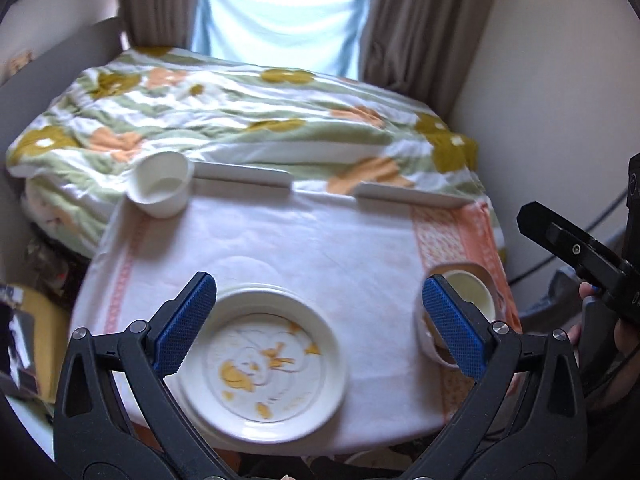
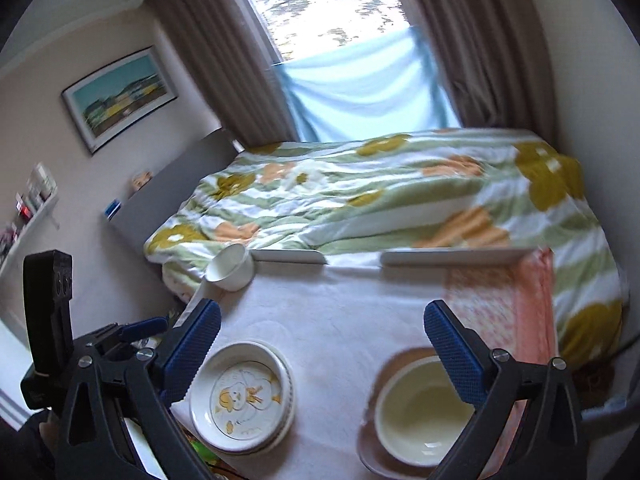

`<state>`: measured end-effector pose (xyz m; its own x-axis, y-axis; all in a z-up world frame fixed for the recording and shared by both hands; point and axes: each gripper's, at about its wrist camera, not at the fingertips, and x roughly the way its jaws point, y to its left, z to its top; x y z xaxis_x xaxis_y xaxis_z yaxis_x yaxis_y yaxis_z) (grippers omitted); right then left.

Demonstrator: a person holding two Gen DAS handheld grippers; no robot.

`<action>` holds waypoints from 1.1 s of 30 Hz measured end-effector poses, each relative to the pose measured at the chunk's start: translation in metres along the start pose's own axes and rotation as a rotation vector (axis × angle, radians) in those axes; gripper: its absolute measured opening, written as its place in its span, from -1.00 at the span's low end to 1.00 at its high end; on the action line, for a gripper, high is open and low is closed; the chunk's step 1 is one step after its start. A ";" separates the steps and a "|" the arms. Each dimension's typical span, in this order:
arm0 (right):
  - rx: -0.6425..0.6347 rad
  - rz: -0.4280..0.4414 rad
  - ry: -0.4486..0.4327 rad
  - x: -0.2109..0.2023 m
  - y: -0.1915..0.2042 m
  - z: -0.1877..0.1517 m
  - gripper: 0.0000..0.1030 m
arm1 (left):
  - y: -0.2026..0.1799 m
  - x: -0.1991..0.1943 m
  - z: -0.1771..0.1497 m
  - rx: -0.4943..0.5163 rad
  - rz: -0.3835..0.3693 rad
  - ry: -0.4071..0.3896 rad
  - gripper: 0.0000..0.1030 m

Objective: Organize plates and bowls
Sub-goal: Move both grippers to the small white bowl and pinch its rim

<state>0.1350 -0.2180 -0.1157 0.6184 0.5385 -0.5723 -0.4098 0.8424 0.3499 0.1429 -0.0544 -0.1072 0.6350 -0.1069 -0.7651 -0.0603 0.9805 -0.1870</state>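
Two stacks, plates (image 1: pixel 260 364) and bowls (image 2: pixel 424 412), well apart.

We take the bed (image 2: pixel 380 196) as landmark: it fills the room's middle, w/ a crumpled quilt (image 1: pixel 240 120) in white, green, mustard & orange flowers. Right behind the bed a window (image 2: pixel 320 4) lets in bright daylight; a pale blue cloth (image 2: pixel 368 92) hangs across its lower part, brown-grey curtains (image 2: pixel 472 40) either side. Left of the bed stands a grey headboard panel (image 2: pixel 176 184); above that, on the beige wall (image 2: pixel 120 168), a framed landscape pic (image 2: pixel 120 98). Further left of the bed, a white wall shelf (image 2: pixel 28 220) w/ small blurred items. In front of the bed sits the surface (image 1: pixel 300 240) under a white cloth w/ orange-pink pattern bands.
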 end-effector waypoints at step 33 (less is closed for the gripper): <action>-0.232 0.062 0.556 0.386 0.128 0.055 0.14 | 0.290 0.172 0.074 -0.520 -0.076 0.191 -0.01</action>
<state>0.3583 0.0982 -0.2508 0.1709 0.4437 -0.8797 -0.6083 0.7499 0.2600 0.2910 0.2234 -0.2473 0.5046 -0.2496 -0.8265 -0.4223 0.7636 -0.4884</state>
